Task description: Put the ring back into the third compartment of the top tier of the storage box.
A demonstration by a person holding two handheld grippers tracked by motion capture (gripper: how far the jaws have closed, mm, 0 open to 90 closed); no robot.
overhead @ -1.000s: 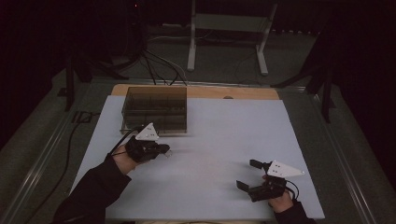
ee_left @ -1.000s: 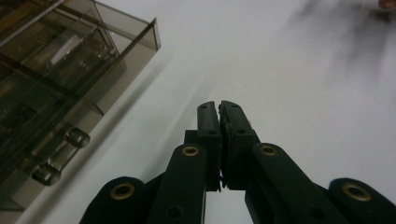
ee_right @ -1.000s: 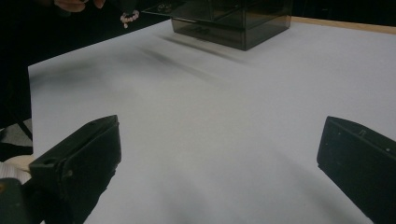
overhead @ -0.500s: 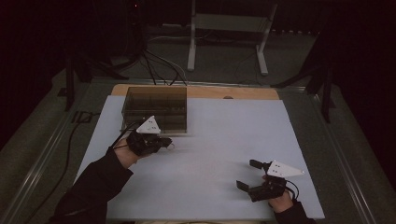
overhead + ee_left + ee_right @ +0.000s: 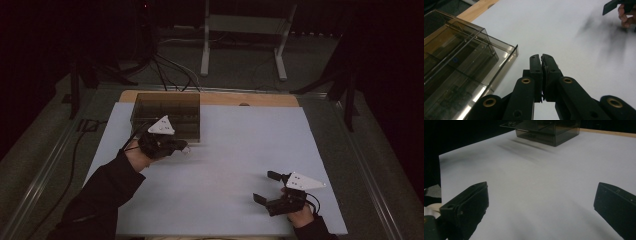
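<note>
A smoky see-through box (image 5: 167, 112) with inner dividers stands at the far left of the white sheet (image 5: 240, 145). My left gripper (image 5: 184, 146) hovers just in front of the box's near right corner, its jaws pressed together with nothing between them. In the left gripper view the shut gripper (image 5: 541, 57) points past the box (image 5: 461, 62) over bare sheet. My right gripper (image 5: 265, 187) rests near the front right of the sheet, jaws wide apart. In the right gripper view the open gripper (image 5: 542, 187) faces the sheet, with the box (image 5: 549, 130) far off.
A wooden table edge (image 5: 260, 99) shows beyond the sheet. Behind it stand a white metal stand (image 5: 242, 35) and cables on a dark floor. The other hand (image 5: 625, 18) appears at the top right of the left gripper view.
My left gripper has risen and moved away from the person, closer to the box. The right gripper has stayed where it was.
</note>
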